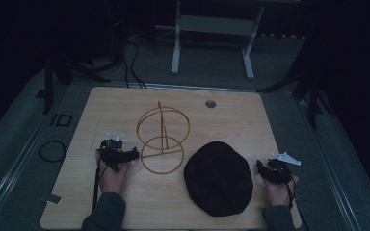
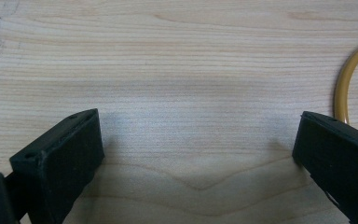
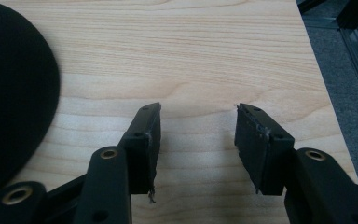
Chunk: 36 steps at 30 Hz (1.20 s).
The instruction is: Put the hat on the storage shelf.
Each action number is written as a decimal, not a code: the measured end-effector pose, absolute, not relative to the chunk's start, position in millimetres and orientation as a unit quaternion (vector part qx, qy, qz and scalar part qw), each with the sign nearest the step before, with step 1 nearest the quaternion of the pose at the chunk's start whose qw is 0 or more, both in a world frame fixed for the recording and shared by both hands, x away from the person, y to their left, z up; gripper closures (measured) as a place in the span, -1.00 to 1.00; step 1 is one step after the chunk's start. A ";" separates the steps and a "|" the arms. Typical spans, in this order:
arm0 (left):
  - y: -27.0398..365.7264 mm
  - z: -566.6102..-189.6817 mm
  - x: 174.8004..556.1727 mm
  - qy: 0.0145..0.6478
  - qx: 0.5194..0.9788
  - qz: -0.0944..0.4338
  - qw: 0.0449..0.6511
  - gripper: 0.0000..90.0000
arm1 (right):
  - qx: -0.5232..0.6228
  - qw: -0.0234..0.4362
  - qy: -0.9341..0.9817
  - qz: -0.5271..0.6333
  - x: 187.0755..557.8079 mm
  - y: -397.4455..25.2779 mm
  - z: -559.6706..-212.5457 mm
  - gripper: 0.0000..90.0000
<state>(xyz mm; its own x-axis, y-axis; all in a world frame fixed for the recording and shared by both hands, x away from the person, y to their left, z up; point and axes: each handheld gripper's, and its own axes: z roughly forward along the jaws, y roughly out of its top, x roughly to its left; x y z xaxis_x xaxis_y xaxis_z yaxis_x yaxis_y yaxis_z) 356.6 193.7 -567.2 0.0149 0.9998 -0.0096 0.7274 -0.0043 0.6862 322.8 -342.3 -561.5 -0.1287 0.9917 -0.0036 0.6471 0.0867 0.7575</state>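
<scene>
A black cap (image 1: pixel 218 176) lies flat on the wooden table (image 1: pixel 115 108), right of centre near the front; its edge (image 3: pixel 14 93) shows at the left of the right gripper view. A gold wire stand (image 1: pixel 162 139) of rings on a post stands upright in the middle. My left gripper (image 1: pixel 120 155) rests on the table just left of the stand's base ring (image 2: pixel 342 88), jaws wide open over bare wood. At the table's right edge, beside the cap, my right gripper (image 1: pixel 268 169) is open with nothing between its fingers (image 3: pixel 144 135).
A round grommet hole (image 1: pixel 210 103) sits near the table's far edge. Beyond the table stand white desk legs (image 1: pixel 176 53) and cables on a grey floor. The table's right edge (image 3: pixel 321 79) drops off close to the right gripper.
</scene>
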 end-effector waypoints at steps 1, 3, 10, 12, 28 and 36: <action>193.7 -567.2 356.6 0.653 0.661 0.256 0.266 -0.97 | 0.599 0.276 0.683 0.312 322.8 -342.3 -561.5 0.12; 193.6 -567.3 356.6 0.654 0.660 0.256 0.266 -0.97 | 0.596 0.274 0.687 0.314 321.9 -341.4 -561.5 0.12; 193.6 -567.2 356.5 0.654 0.660 0.256 0.266 -0.97 | 0.593 0.272 0.689 0.316 320.6 -339.6 -561.7 0.12; 193.6 -567.2 356.5 0.654 0.660 0.256 0.266 -0.97 | 0.589 0.271 0.693 0.316 320.2 -339.4 -561.7 0.08; 192.4 -567.4 356.2 0.656 0.658 0.258 0.266 -0.97 | 0.561 0.229 0.738 0.295 322.7 -338.3 -552.4 0.22; 191.8 -567.4 356.0 0.657 0.657 0.258 0.266 -0.97 | 0.533 0.208 0.772 0.278 323.7 -332.7 -547.1 0.21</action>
